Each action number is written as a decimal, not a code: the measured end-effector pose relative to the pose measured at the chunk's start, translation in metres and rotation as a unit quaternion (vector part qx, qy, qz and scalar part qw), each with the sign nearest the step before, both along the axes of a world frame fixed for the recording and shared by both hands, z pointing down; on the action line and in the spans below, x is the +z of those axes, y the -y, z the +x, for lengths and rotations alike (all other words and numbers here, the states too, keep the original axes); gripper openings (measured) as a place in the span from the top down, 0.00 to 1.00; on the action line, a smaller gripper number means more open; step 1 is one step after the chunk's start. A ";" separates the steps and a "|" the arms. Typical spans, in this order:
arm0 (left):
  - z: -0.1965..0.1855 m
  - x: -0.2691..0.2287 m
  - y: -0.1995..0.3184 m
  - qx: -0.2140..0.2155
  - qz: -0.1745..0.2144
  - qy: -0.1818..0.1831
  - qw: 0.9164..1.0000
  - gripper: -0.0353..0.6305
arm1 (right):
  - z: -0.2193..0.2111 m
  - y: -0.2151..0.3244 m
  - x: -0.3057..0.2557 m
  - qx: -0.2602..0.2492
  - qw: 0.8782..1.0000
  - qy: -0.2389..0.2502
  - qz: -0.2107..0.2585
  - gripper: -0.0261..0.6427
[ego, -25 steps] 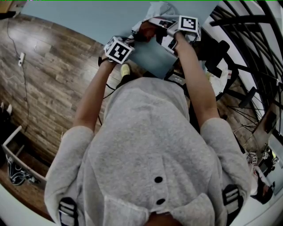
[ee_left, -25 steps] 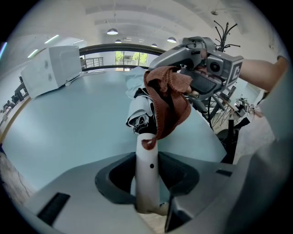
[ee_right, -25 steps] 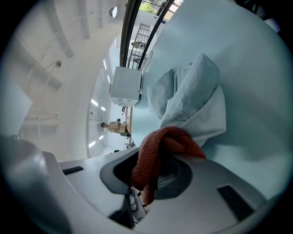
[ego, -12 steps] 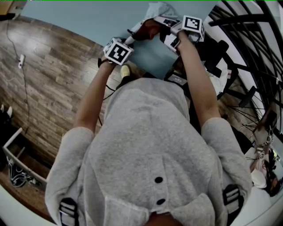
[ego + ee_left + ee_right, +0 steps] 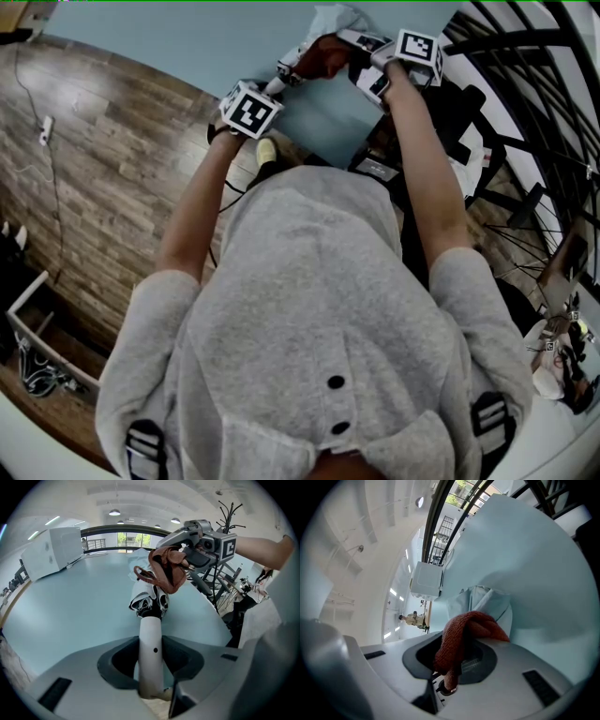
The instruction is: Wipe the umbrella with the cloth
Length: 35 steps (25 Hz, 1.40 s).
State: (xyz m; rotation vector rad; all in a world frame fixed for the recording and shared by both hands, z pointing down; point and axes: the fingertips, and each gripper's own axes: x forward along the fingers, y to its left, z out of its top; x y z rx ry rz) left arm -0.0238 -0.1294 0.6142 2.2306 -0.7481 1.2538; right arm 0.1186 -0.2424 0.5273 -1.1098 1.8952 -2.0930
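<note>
1. the left gripper (image 5: 152, 657) has its jaws partly apart and clamped on the white handle (image 5: 150, 634) of the umbrella (image 5: 149, 603). the handle runs straight up between them, and the umbrella's folded black-and-white part bunches just past it.
2. the right gripper (image 5: 457, 660) is closed on the red-brown cloth (image 5: 465, 629). the cloth bulges out over the jaws, and a tail of it hangs down between them.
3. in the left gripper view, upper centre, the cloth overlaps the top of the umbrella's folded part and looks to be touching it.
4. in the head view both grippers meet at the top centre, over the pale blue table (image 5: 178, 42).
5. the left arm (image 5: 192, 216) reaches up from the lower left, with its gripper tipped steeply down.
6. the right arm (image 5: 427, 159) stretches up the right side, with its gripper aimed leftward at the umbrella, nearer to level.
7. a pale fabric (image 5: 480, 599) lies on the table beyond the cloth, at the centre of the right gripper view.
</note>
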 end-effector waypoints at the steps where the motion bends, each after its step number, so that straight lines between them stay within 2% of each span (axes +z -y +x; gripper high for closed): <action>1: 0.000 0.000 0.000 0.000 0.000 0.000 1.000 0.71 | 0.002 0.001 0.000 0.001 1.000 -0.004 -0.001 0.85; 8: 0.000 0.000 -0.001 0.002 -0.001 0.003 1.000 0.71 | 0.023 0.014 -0.001 0.003 0.999 -0.033 0.011 0.85; 15: -0.001 0.001 -0.001 0.003 -0.002 0.006 1.000 0.71 | 0.038 0.023 -0.001 -0.039 0.990 -0.127 0.039 0.85; 19: -0.001 0.001 -0.002 0.003 -0.004 0.005 1.000 0.71 | 0.044 0.028 -0.002 -0.077 0.975 -0.198 0.062 0.85; 21: 0.000 0.001 -0.002 0.003 -0.003 0.004 1.000 0.71 | 0.049 0.032 -0.005 -0.101 0.960 -0.247 0.082 0.85; 23: 0.001 0.001 -0.003 0.003 -0.003 0.004 1.000 0.71 | 0.055 0.039 -0.010 -0.121 0.940 -0.300 0.108 0.85; 28: 0.001 0.000 -0.002 0.006 0.001 0.002 1.000 0.71 | 0.065 0.066 -0.045 -0.153 0.874 -0.419 0.191 0.85; 32: 0.001 0.000 -0.002 0.005 0.001 0.003 1.000 0.71 | 0.045 0.079 -0.074 -0.176 0.836 -0.450 0.260 0.85; 35: 0.001 0.000 -0.002 0.005 0.001 0.000 1.000 0.71 | 0.013 0.073 -0.074 -0.222 0.811 -0.456 0.291 0.85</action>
